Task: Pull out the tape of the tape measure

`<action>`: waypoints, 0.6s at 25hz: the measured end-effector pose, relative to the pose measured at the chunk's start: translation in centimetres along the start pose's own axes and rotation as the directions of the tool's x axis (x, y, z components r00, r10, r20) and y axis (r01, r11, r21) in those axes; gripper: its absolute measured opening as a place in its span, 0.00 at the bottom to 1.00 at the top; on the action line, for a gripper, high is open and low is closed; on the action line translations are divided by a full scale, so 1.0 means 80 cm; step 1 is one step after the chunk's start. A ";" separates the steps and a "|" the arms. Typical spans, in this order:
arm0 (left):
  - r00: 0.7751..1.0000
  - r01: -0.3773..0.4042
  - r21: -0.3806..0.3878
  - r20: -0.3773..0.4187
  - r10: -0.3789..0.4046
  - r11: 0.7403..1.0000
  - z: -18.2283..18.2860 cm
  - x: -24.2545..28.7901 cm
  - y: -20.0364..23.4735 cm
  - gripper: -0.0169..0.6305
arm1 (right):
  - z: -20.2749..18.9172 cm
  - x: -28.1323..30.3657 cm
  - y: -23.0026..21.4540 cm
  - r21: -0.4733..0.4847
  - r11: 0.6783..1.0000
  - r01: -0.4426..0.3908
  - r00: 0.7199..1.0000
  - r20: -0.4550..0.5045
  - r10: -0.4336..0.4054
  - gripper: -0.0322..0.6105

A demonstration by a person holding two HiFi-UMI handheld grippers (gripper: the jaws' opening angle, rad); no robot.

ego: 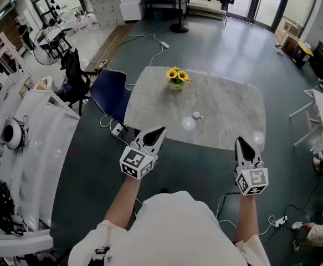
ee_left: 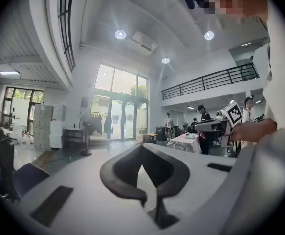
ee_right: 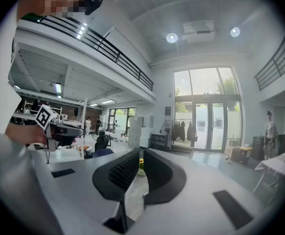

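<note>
left gripper (ego: pixel 161 131): jaws together, empty | right gripper (ego: pixel 241 141): jaws a slit apart, empty | tape measure (ego: pixel 196 115): on table (ego: pixel 233 121) (flowers (ego: pixel 177 76) beyond), untouched

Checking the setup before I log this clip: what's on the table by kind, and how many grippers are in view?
pot of yellow flowers: 1
tape measure: 1
grippers, left gripper and right gripper: 2
Total: 4

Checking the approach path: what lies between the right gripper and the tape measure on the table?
Only bare tabletop, seen in the head view: nothing stands between the right gripper and the tape measure.
</note>
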State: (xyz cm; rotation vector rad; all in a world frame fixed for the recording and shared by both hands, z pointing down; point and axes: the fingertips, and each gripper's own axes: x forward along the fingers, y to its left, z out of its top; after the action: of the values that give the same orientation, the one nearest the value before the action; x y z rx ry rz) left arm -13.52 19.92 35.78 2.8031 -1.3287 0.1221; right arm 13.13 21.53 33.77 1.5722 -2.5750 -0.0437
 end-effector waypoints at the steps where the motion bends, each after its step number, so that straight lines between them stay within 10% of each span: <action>1: 1.000 0.002 0.000 -0.001 -0.002 1.000 0.000 0.001 0.000 0.04 | 0.001 0.001 0.001 -0.003 1.000 -0.002 1.000 0.000 0.002 0.13; 15: 1.000 0.022 -0.013 -0.018 -0.022 1.000 -0.005 0.004 -0.005 0.04 | 0.000 -0.001 0.006 0.013 1.000 0.005 1.000 -0.012 -0.004 0.13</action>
State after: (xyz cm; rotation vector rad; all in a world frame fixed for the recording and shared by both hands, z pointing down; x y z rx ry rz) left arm -13.00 19.95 36.24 2.7979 -1.2903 0.1375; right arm 12.73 21.79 33.82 1.5779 -2.5682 -0.0176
